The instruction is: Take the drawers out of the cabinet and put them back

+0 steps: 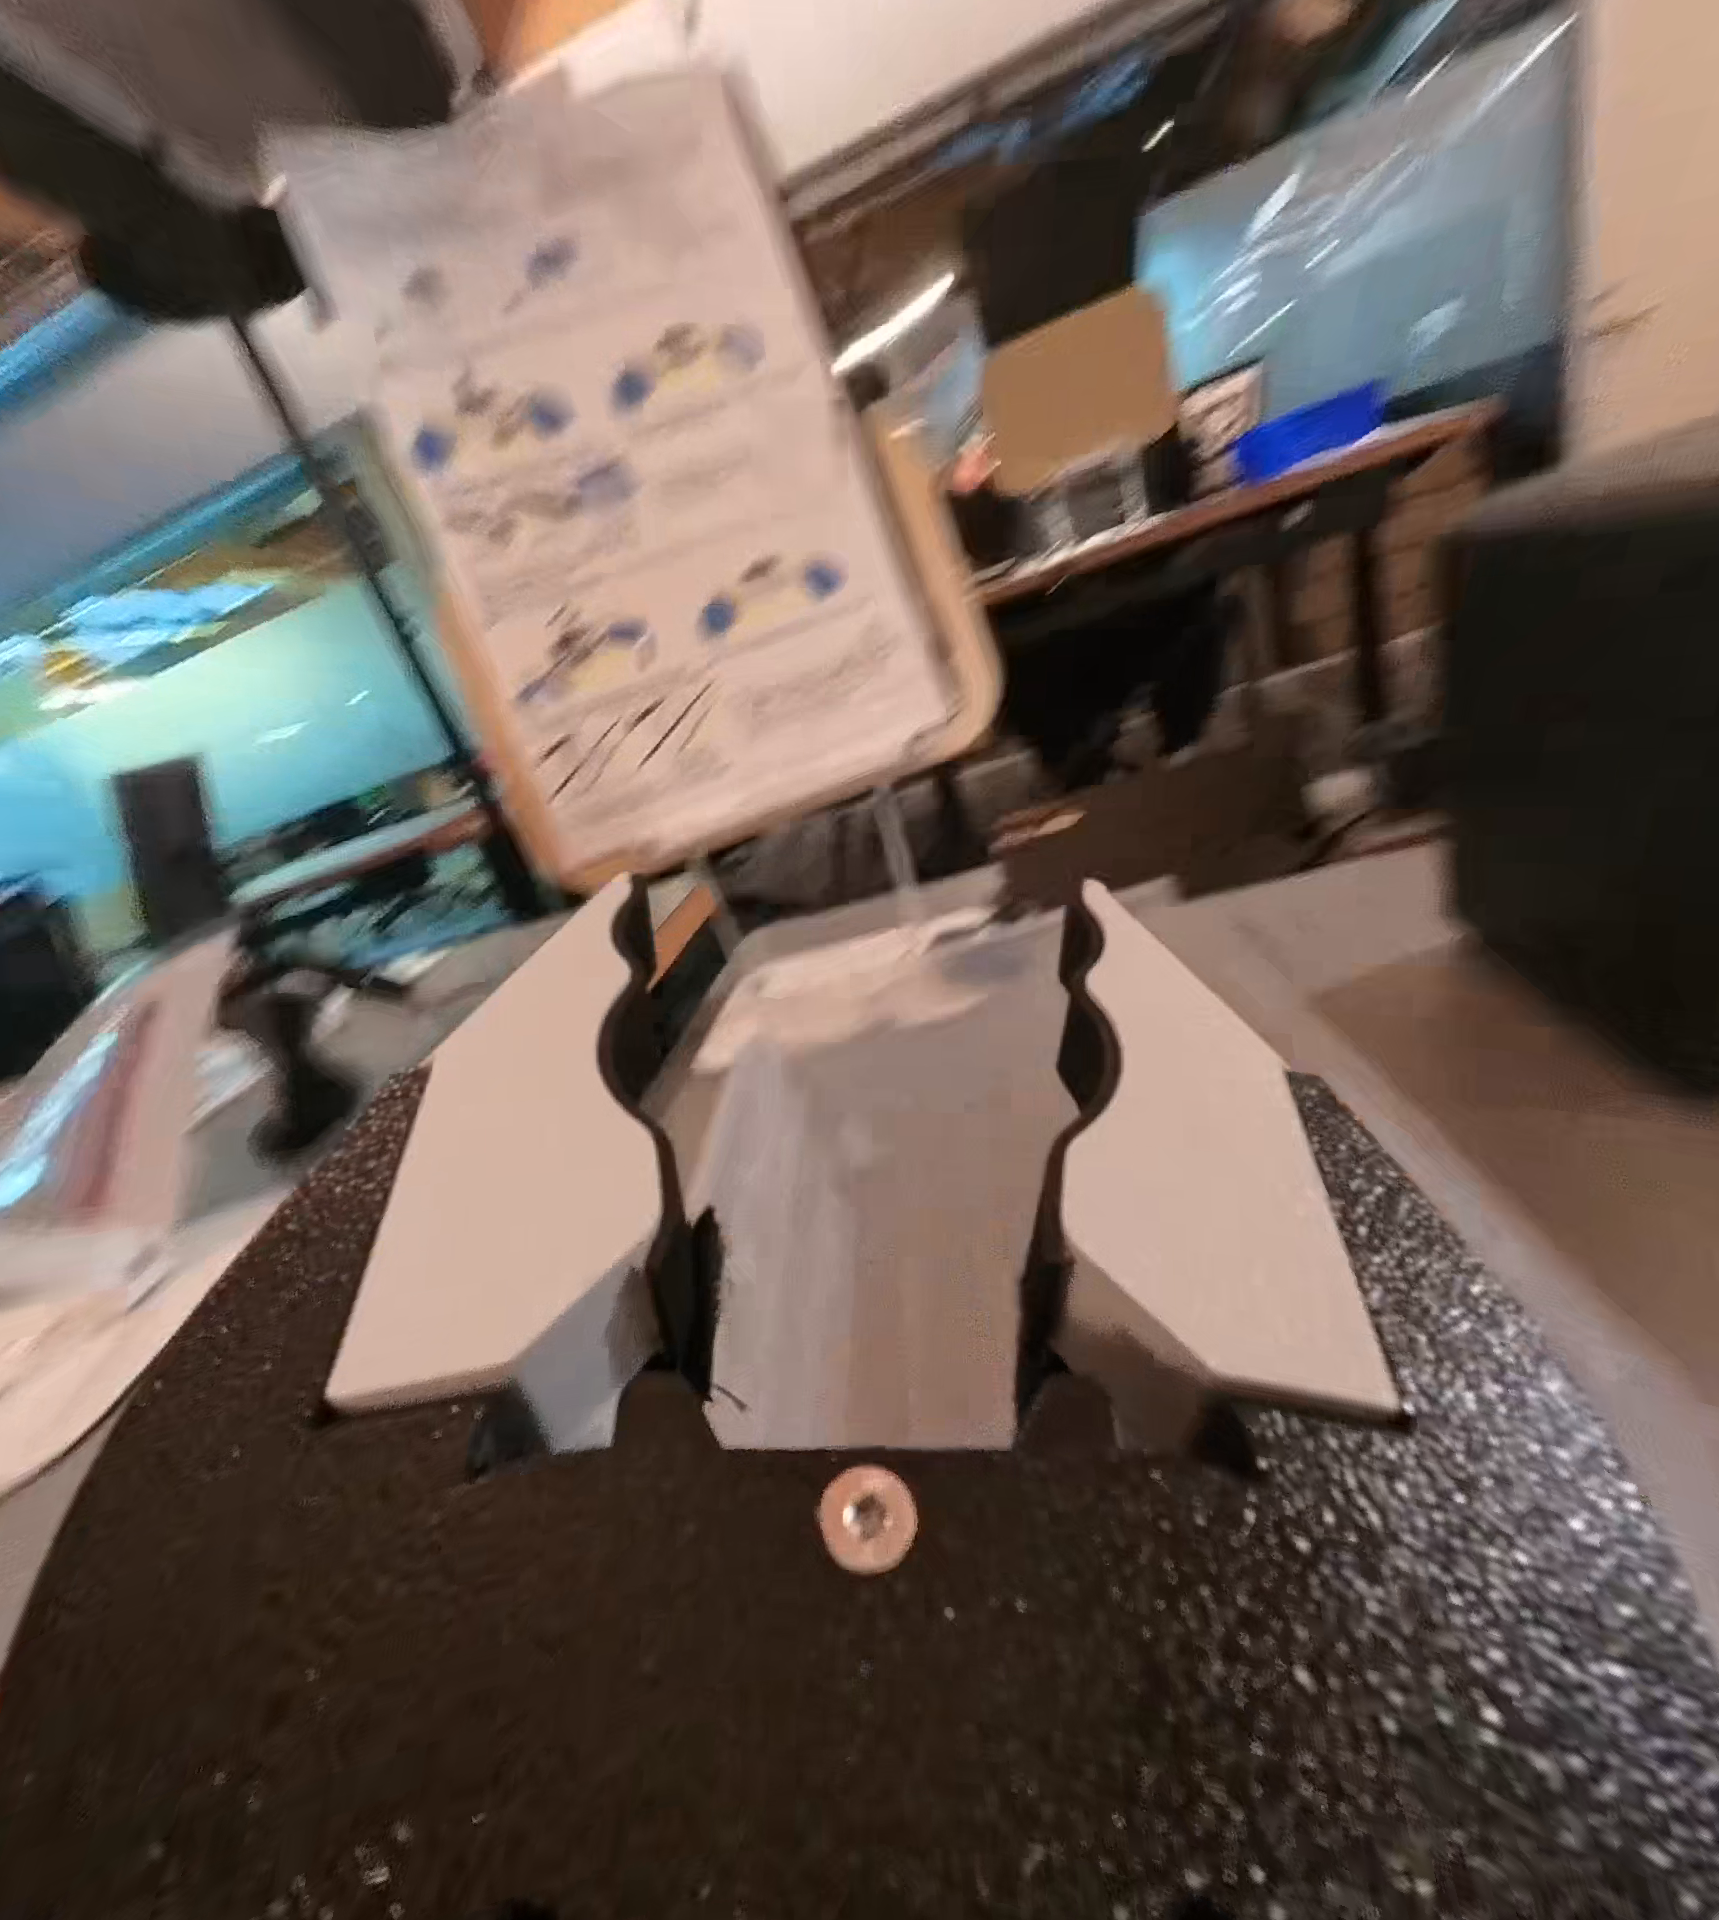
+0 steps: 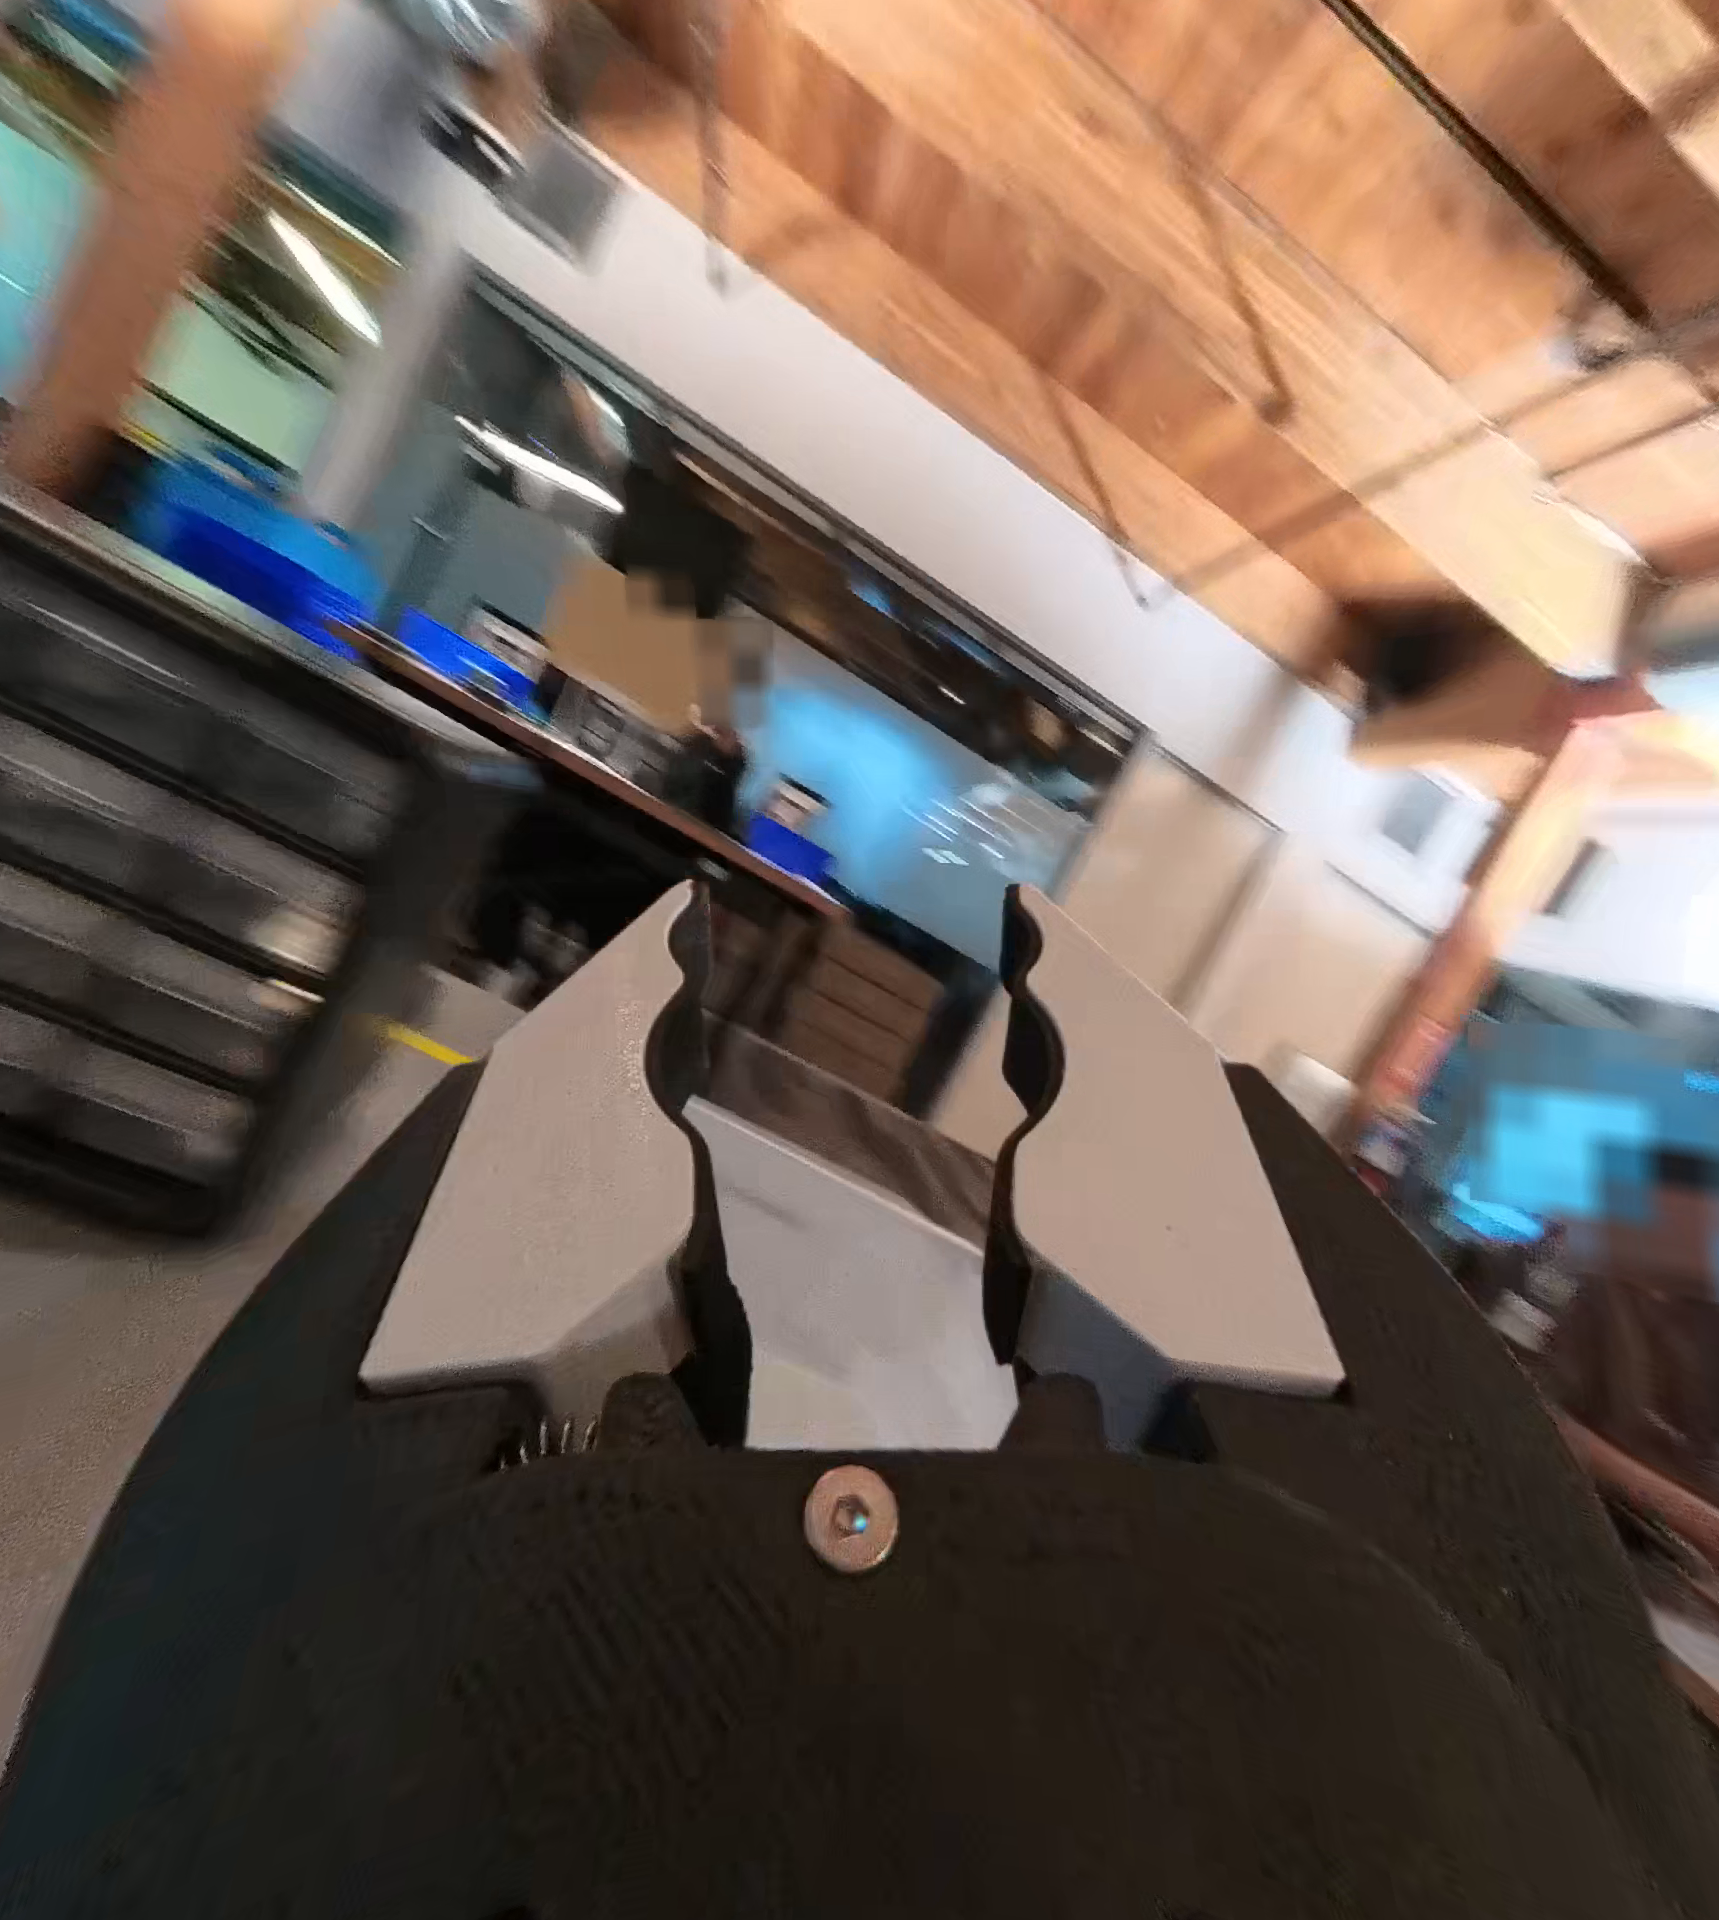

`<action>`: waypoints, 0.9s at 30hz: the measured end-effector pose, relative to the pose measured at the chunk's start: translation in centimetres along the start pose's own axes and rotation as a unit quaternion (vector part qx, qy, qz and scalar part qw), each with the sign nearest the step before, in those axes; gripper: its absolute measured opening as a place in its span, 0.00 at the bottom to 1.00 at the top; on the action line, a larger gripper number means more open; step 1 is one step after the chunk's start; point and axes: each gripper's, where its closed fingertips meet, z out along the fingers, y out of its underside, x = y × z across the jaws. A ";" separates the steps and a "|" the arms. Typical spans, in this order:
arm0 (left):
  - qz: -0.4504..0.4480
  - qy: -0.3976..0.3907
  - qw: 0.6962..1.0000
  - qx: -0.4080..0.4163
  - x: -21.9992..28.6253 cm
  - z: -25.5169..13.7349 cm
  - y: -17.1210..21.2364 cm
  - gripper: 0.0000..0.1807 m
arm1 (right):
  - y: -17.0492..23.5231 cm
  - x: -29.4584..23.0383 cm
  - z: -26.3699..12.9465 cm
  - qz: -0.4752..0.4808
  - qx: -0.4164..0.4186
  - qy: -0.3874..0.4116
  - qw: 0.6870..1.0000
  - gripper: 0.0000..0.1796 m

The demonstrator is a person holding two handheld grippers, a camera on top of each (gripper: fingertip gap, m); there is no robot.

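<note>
left wrist view: the left gripper [image 1: 860,914] is spread apart and grips nothing, raised over a pale tabletop [image 1: 1354,956]. a clipboard with printed sheets [image 1: 626,499] stands tilted just beyond it. a dark drawer cabinet [image 1: 1644,769] stands upright at the right edge, too blurred to see inside.

right wrist view: the right gripper [image 2: 855,904] is also spread and empty, pointing up toward wooden ceiling beams [image 2: 1250,208]. the cabinet [image 2: 107,883] is at left, its drawer fronts stacked in rows.

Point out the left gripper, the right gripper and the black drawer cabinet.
left gripper [image 1: 860,904]: left wrist view, gap between its fingertips.
right gripper [image 2: 855,904]: right wrist view, gap between its fingertips.
black drawer cabinet [image 2: 107,883]: right wrist view, its blurred drawer fronts.
</note>
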 end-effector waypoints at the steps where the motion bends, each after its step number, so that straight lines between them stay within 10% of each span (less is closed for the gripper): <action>1: -0.005 0.027 0.999 0.024 2.5 0.5 -2.4 0.41 | -1.5 -3.4 0.7 0.018 0.025 -0.038 0.999 0.30; 10: -0.144 0.151 0.964 0.167 17.2 9.9 -15.5 0.44 | -7.0 -29.0 3.9 0.002 0.120 -0.256 0.959 0.25; 16: -0.113 0.360 0.925 0.038 23.8 12.7 -13.7 0.46 | -5.3 -34.6 4.2 -0.045 0.123 -0.300 0.945 0.22; 27: 0.032 0.389 0.920 -0.021 25.4 12.6 -7.9 0.27 | -2.8 -38.6 7.2 -0.134 0.103 -0.330 0.929 0.19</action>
